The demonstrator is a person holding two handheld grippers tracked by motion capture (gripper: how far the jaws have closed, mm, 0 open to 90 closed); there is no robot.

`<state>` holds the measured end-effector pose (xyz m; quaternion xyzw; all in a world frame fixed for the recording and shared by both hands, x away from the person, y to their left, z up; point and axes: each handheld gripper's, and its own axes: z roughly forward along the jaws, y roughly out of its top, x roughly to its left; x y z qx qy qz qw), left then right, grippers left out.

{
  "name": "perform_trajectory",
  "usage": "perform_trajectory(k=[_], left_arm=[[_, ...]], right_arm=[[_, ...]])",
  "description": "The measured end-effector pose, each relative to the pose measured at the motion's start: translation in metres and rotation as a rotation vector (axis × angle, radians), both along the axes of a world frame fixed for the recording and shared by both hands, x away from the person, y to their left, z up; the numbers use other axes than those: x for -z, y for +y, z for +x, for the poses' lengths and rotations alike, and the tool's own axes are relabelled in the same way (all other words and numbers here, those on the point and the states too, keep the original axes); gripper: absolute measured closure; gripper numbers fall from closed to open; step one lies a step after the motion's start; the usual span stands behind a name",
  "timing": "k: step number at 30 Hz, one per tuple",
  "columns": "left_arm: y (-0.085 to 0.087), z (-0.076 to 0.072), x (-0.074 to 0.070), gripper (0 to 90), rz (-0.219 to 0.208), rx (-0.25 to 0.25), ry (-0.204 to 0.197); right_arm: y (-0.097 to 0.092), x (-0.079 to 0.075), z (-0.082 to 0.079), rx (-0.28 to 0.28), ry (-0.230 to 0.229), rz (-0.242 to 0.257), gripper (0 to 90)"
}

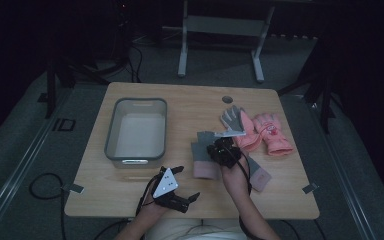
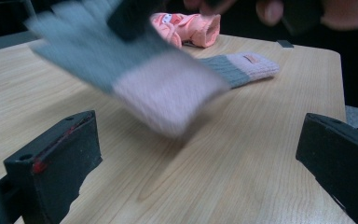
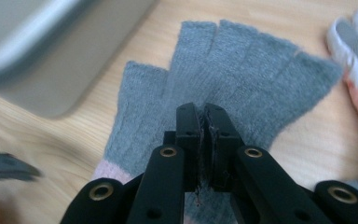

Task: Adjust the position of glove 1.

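Glove point(image 3: 242, 79) is pinched by the right gripper point(image 3: 204, 122); the bin point(image 1: 111, 131) is unfilled, the left gripper point(image 1: 179, 182) gaping empty.

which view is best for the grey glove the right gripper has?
The right gripper view: the grey glove lies sharp, fingers spread, with the right gripper jaws shut on it. The left gripper view shows it motion-blurred. In the high view the gripper mostly covers it.
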<state>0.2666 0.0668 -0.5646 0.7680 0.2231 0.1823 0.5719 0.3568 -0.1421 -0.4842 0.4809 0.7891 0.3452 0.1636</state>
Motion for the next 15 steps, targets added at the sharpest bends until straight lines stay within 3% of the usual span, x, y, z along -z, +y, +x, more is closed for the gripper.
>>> perform_trajectory(k=[3,5,15], left_arm=[[0.0,0.0,0.0,0.0,0.002,0.001,-0.001],[0.0,0.0,0.0,0.0,0.002,0.003,0.002],[0.0,0.0,0.0,0.0,0.006,0.004,0.0]], right_arm=[[0.0,0.01,0.0,-0.001,0.024,0.001,85.4],[0.0,0.023,0.0,-0.011,0.066,0.0,85.4],[0.004,0.044,0.001,-0.007,0.098,-0.023,84.9]])
